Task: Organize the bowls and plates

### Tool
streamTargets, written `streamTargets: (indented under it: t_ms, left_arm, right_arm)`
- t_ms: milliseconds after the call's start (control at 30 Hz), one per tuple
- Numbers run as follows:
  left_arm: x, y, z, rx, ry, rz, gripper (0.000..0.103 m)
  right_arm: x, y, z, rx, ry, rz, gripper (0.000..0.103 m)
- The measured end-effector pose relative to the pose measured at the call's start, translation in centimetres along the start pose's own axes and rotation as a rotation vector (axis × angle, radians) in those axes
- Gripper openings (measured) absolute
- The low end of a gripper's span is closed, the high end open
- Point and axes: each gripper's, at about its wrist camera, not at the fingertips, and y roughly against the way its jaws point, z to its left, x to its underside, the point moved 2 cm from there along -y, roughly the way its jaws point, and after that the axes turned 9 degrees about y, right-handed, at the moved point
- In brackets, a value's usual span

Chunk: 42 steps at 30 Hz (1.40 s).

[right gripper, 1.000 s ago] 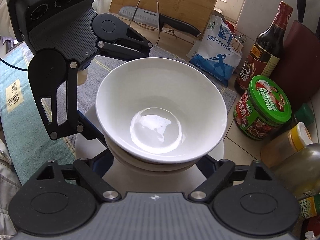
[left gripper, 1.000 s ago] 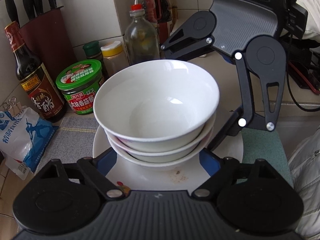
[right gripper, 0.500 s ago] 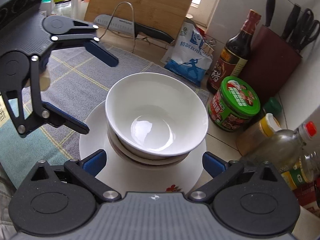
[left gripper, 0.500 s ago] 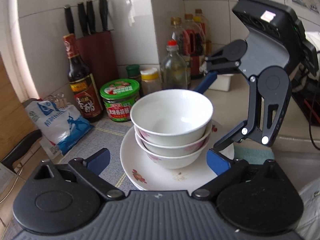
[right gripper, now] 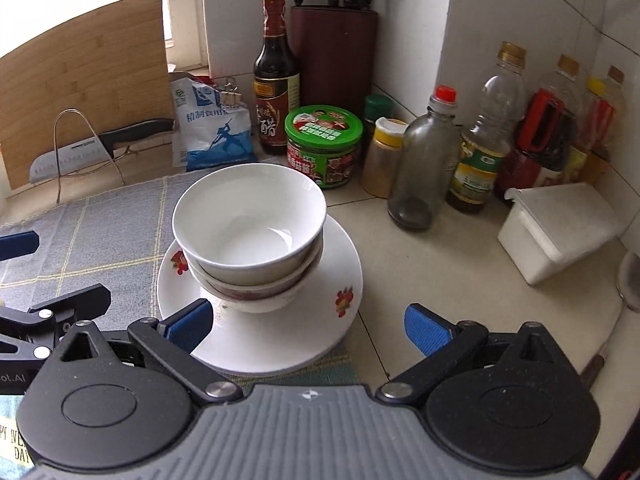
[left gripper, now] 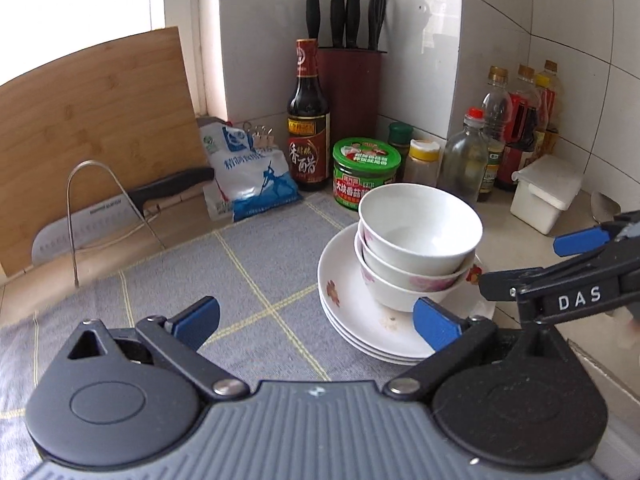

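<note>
We see three bowls (right gripper: pixel 248 236) nested together on a pile of plates (right gripper: pixel 320 320), half on the grey mat (left gripper: pixel 240 280) and half on the bare desk (right gripper: pixel 440 280). Our left gripper (left gripper: pixel 316 320) and right gripper (right gripper: pixel 308 326) both have jaws wide apart, holding nothing. We think the stacking is done. Next we only need to lift away without bumping the pile.

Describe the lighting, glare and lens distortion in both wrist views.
Left wrist view: the window is blown out white above the cutting board, and the wall tiles bow from the fisheye. Right wrist view: soft daylight, a faint sheen inside the top bowl, and the bottles lean at the frame's edge; corners vignette dark.
</note>
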Motion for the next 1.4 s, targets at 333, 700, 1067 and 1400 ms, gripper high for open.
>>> streamTargets:
  t_ms: [333,700,1067,1400]
  left_arm:
    - [-0.1,3.1,-0.2,-0.025,0.005,-0.009,0.102]
    - [-0.6,4.7,0.0,-0.044,0.013,-0.03,0.102]
    - [-0.6,5.2,-0.1,-0.05,0.02,-0.033,0.102]
    - [-0.7,5.4,0.0,-0.054,0.02,-0.031,0.102]
  right_arm:
    - [1.1,4.9,1.4,0.093,-0.071,-0.024,0.103]
    - [1.2,6.8,1.8,0.112,-0.097,-0.059,0.103]
    - [1.1,7.3,1.9,0.115,-0.095,-0.068,0.103]
    - [1.0,7.5,2.0,0.122,-0.087,-0.075,0.103]
